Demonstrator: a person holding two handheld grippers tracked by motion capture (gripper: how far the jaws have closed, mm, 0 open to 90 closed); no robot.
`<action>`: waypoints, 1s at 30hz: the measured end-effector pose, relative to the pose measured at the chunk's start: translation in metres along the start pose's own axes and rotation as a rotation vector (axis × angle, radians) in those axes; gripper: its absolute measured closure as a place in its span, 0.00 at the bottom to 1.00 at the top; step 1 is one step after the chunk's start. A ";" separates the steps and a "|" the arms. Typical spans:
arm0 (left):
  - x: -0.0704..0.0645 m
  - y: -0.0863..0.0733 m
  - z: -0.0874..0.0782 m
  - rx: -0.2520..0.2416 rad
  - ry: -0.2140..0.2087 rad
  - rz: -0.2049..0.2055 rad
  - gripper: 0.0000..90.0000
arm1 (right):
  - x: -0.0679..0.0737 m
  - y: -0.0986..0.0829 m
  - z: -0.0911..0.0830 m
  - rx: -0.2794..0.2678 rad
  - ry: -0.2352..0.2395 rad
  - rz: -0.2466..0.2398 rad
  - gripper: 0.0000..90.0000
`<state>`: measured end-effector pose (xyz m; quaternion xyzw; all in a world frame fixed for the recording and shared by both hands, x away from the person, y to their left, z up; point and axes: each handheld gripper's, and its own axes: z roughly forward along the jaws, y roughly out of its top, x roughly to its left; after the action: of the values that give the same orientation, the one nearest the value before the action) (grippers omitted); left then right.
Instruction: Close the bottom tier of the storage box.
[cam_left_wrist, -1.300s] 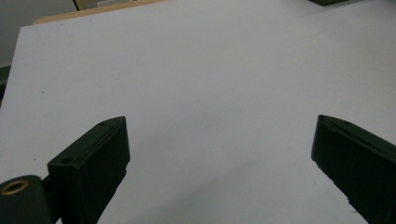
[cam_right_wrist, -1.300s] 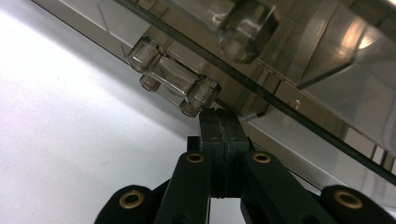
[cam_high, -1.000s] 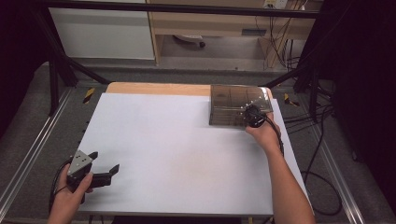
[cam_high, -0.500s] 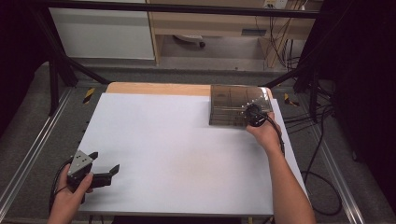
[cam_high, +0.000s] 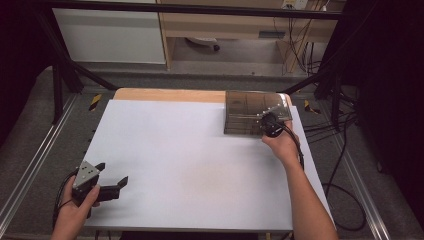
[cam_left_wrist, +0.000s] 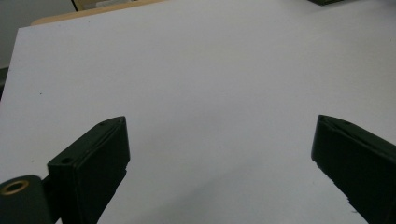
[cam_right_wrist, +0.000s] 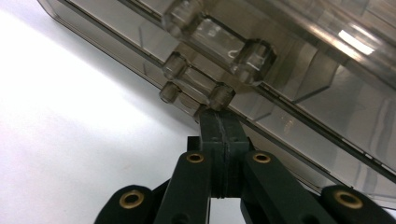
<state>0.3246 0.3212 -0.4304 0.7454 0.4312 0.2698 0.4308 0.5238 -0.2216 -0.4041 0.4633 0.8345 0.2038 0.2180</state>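
Smoked-clear plastic box (cam_high: 250, 112), rectangular w/ rounded corners, sits at far right of the table (cam_high: 190, 165), long side running along the far edge. Lid is glossy and see-thru, dividers visible thru it in the high view, so compartments inside; contents can't tell.

R gripper (cam_high: 270, 124) at the box's near-right corner, the person's hand right behind it. R gripper view: both black jaws pressed flat together, no gap, tips (cam_right_wrist: 219, 122) butted against the latch (cam_right_wrist: 205, 77) on the box front wall. Can't tell if anything thin is pinched btwn them. Latch = moulded clear plastic, chunky rounded hinge knuckles, smooth w/ bright reflections. Box wall has straight ribs and an angled panel. Jaw links are matte black w/ brass-coloured pivot bushings.

L gripper (cam_high: 107, 181) at the near-left corner of the table, well apart from the box, held in the hand; grey 3-cornered plate on top. L gripper view: jaws spread wide, nothing btwn them, blocky matte black pads (cam_left_wrist: 100, 158) over bare surface.

Table surface is a matte white sheet, smooth, flat; strip of light wood (cam_high: 170, 95) exposed along the far edge.
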 end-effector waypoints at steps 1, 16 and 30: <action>0.000 0.000 0.000 0.000 0.000 0.000 0.05 | 0.001 0.000 -0.001 -0.006 0.001 0.003 1.00; -0.001 0.000 0.000 0.001 -0.002 0.002 0.05 | 0.005 -0.007 -0.013 -0.051 0.011 0.006 1.00; -0.002 -0.001 -0.001 0.001 0.003 0.001 0.05 | 0.014 -0.009 -0.053 -0.240 0.056 0.070 0.83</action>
<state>0.3227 0.3205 -0.4306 0.7455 0.4315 0.2708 0.4297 0.4820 -0.2207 -0.3681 0.4569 0.7930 0.3227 0.2413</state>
